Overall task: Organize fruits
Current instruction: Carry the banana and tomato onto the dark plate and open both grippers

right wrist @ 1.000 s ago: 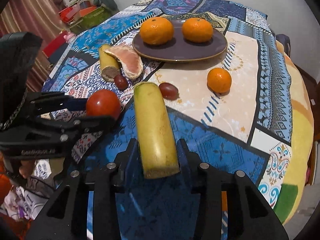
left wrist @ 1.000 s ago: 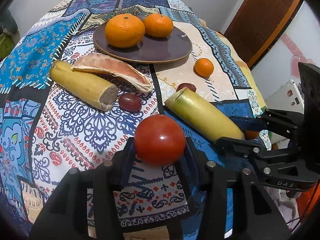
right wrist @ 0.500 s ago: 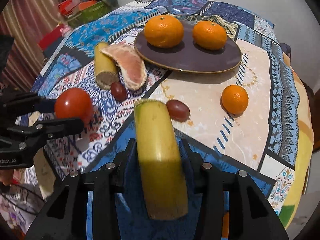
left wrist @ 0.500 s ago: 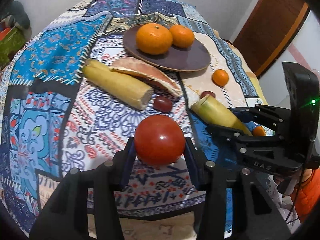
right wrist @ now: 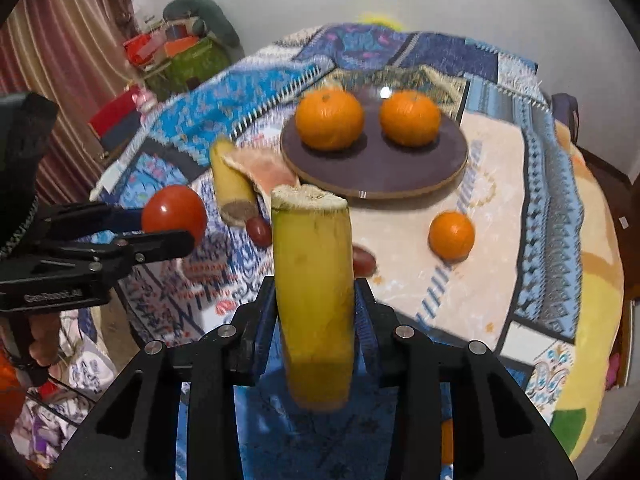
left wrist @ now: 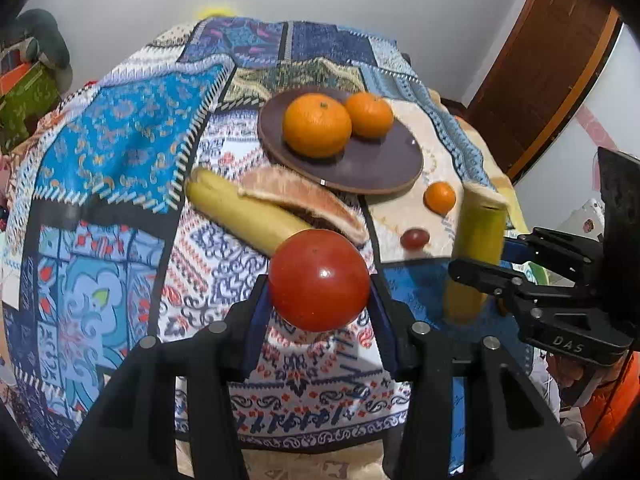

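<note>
Now both grippers higher; tomato (left wrist: 319,280) & banana piece (right wrist: 313,300) lifted off cloth.

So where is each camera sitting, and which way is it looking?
Left wrist view: sits on the left gripper, looking along its fingers over the tomato it holds towards the plate; the right gripper shows at the side.
Right wrist view: sits on the right gripper, jaws closing on a banana piece, facing the same plate; the left gripper and a hand show.
Both share the plate, two oranges, tomato and banana piece.
</note>
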